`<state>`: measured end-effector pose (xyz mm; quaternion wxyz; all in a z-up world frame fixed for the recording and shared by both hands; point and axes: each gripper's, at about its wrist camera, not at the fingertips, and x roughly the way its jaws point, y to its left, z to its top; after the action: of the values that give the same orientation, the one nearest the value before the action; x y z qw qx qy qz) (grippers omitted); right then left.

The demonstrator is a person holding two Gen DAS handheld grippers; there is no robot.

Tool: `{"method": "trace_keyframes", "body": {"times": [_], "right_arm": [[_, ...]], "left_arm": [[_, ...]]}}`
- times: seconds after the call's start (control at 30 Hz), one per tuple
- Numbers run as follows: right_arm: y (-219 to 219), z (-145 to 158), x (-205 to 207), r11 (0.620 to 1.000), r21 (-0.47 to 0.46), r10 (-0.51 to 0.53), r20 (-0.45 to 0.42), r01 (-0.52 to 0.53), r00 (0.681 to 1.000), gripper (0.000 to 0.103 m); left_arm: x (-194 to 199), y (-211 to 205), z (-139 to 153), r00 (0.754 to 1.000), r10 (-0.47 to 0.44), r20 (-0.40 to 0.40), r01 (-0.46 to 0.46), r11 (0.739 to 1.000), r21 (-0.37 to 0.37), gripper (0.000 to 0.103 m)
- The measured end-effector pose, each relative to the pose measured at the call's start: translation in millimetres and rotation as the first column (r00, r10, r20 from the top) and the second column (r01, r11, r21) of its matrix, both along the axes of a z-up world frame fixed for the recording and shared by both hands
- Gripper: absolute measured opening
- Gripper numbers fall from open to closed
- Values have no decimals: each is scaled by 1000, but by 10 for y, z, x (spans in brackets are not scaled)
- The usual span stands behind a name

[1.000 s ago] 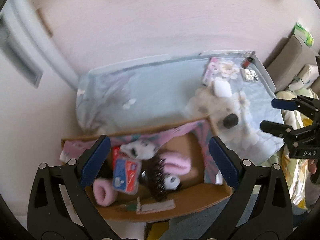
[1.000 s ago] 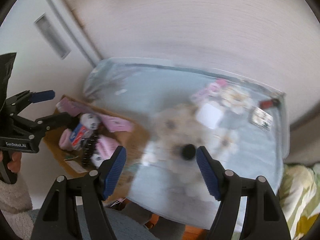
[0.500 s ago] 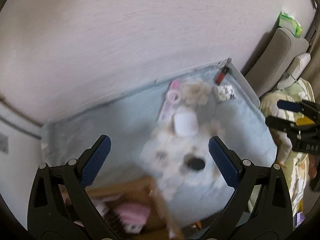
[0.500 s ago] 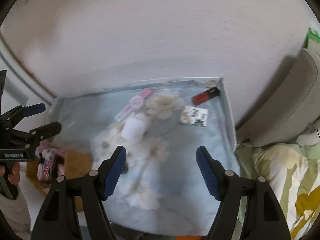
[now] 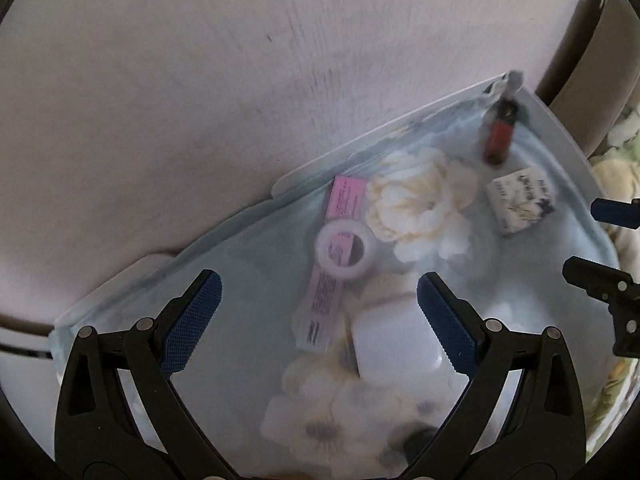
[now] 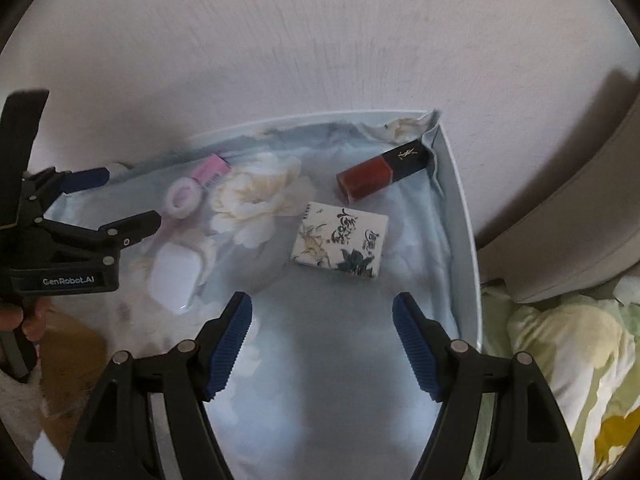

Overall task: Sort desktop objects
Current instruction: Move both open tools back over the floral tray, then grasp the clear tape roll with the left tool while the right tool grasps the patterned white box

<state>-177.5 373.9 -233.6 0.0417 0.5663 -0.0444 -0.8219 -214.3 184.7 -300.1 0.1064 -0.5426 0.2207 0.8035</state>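
The table (image 6: 460, 216), white-rimmed and butting against the pale wall (image 6: 320, 40), is carrying a light blue floral cloth (image 6: 320, 360) over its whole top; all positions below are given relative to that cloth. The left gripper (image 5: 318, 318) is hanging above the cloth's middle, jaws spread wide and holding nothing. The right gripper (image 6: 322, 344) is hovering above the cloth's near right part, jaws likewise spread and empty.

Sorting items are lying flat on the cloth:
- A patterned white box (image 6: 340, 246) is resting right of centre, just ahead of the right gripper.
- A white rounded case (image 5: 394, 350) is sitting at the cloth's centre, close beside the left gripper's right finger.
- A long pink packet (image 5: 334, 256) is stretching from the far edge toward the centre, with a white tape roll (image 5: 344, 251) lying on top of it.
- A red lip-gloss tube with a black cap (image 6: 384, 170) is lying in the far right corner, cap end touching the bunched cloth there.
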Motion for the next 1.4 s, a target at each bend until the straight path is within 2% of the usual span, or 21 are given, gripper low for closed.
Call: {"method": "trace_keyframes", "body": {"times": [0.17,0.4,0.6,0.8,0.97,1.13,1.27,1.4], "right_arm": [[-20,-185,-200,998,51,-25,11,24,1000,69],[25,-327,-337,995,92,-45,31,42,999,69],[85,-364,-344,998,52,-48,33,47,998,69],[81,-350,-328,997,61,-37,23,36,999,69],[151,-366,-320,998,32,-55,26,54,998,71],[212,-397,-287,998,-2,-63,31,63,998,72],[206,-421,-256,998,-6,-55,38,56,998,73],[169,-417,-196,1000,13,-25,16,25,1000,73]], "left_arm": [[-168,35,-208,1000,2,23,-1,1000,-26,99],[-244,27,-333,999,2,37,-1,999,-42,98],[-269,-15,-419,999,3,53,-1,999,-43,97],[-292,-73,-425,998,13,60,-13,1000,-9,92],[-311,-114,-495,994,12,104,-14,1000,15,64],[-320,-180,-495,992,16,126,-25,998,66,51],[-325,-213,-490,991,16,133,-27,997,79,43],[-319,-237,-486,991,16,136,-27,996,84,40]]}}
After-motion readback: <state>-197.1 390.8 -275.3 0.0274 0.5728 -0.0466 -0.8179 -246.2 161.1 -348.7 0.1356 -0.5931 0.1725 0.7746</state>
